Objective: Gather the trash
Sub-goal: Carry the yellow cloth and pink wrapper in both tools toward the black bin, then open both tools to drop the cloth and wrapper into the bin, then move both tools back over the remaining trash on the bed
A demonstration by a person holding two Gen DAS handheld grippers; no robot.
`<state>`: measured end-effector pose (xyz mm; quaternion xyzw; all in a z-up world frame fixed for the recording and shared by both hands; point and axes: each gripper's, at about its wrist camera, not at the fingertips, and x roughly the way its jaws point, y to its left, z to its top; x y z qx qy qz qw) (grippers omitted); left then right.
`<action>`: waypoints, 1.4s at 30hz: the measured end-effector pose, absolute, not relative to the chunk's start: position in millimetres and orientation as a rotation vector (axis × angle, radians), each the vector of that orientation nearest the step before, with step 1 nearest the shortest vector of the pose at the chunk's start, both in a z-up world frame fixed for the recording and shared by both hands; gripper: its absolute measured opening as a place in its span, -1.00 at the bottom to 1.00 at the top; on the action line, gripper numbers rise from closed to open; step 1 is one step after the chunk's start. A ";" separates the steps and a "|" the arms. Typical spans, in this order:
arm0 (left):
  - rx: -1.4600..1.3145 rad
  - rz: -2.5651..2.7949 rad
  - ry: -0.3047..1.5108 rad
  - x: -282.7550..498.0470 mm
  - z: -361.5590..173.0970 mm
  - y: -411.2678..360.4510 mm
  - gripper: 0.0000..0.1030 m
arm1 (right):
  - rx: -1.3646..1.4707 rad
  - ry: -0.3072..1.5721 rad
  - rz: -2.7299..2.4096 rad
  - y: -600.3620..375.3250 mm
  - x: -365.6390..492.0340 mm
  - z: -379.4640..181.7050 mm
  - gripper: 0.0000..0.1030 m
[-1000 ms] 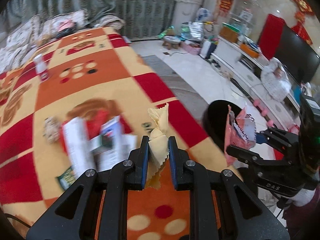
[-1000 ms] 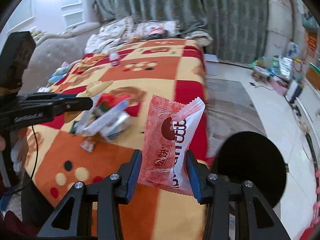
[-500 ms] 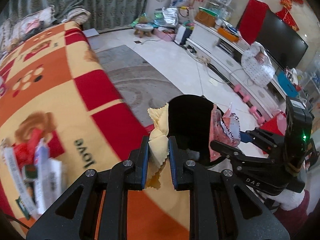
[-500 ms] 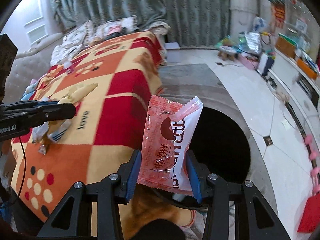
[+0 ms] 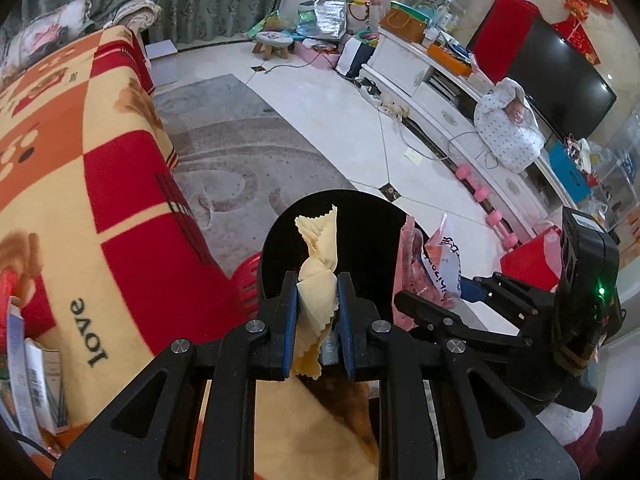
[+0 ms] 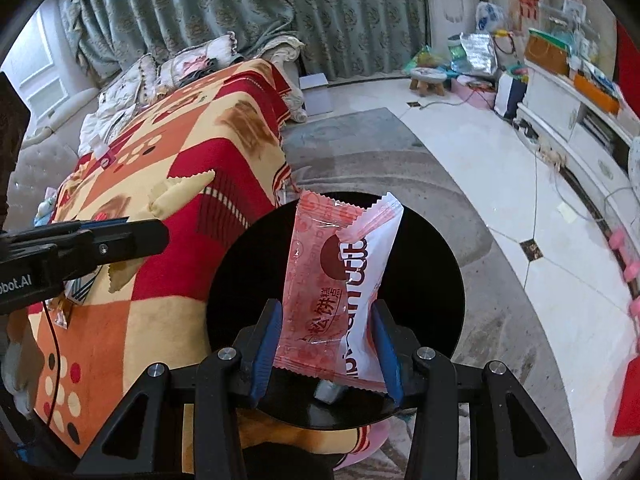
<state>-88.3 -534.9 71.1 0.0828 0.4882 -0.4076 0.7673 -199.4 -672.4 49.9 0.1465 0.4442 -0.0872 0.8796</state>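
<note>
My left gripper [image 5: 318,286] is shut on a twisted yellow candy wrapper [image 5: 318,256], held over the near rim of a round black trash bin [image 5: 368,232] on the floor beside the blanket. My right gripper [image 6: 328,320] is shut on a pink and white snack packet [image 6: 340,280], which hangs above the mouth of the same bin [image 6: 432,280]. In the left wrist view the right gripper [image 5: 436,304] carries its packet [image 5: 424,272] just right of the bin. In the right wrist view the left gripper [image 6: 160,236] with its yellow wrapper [image 6: 180,192] reaches in from the left.
A red, orange and cream checked blanket [image 5: 80,160] covers the surface at left, with several paper scraps [image 5: 28,380] on it. A grey rug [image 5: 240,152], white tiled floor, a white TV cabinet [image 5: 440,92], pink dumbbells [image 5: 480,192] and a small stool [image 5: 274,42] lie beyond.
Both grippers have swung right, off the blanket, and lowered toward the black bin, each still holding its wrapper. The bin now fills the space behind both wrappers.
</note>
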 end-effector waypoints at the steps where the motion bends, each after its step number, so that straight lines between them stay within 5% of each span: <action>1: 0.178 -0.883 1.065 -86.9 69.2 -535.5 -0.68 | 0.308 0.929 -0.184 -673.9 -199.3 48.7 -0.17; 12: 0.113 -0.899 1.130 -80.1 55.2 -544.9 -0.68 | 0.371 0.948 -0.197 -691.5 -200.1 38.1 -0.03; 16: 0.072 -0.923 1.145 -76.9 53.5 -543.7 -0.65 | 0.407 0.943 -0.224 -700.1 -203.5 38.9 0.31; 18: 0.058 -0.944 1.145 -77.1 53.8 -544.4 -0.51 | 0.423 0.930 -0.231 -704.4 -207.7 42.2 0.33; 20: 0.042 -0.957 1.154 -77.3 52.7 -544.4 -0.06 | 0.425 0.923 -0.241 -707.6 -211.7 45.2 0.34; 21: 0.032 -0.962 1.159 -76.9 52.1 -543.4 -0.04 | 0.424 0.920 -0.246 -708.6 -212.4 46.4 0.35; 42: 0.170 -0.778 1.041 -101.6 69.2 -495.4 -0.03 | 0.395 0.936 -0.201 -673.0 -206.6 53.4 0.39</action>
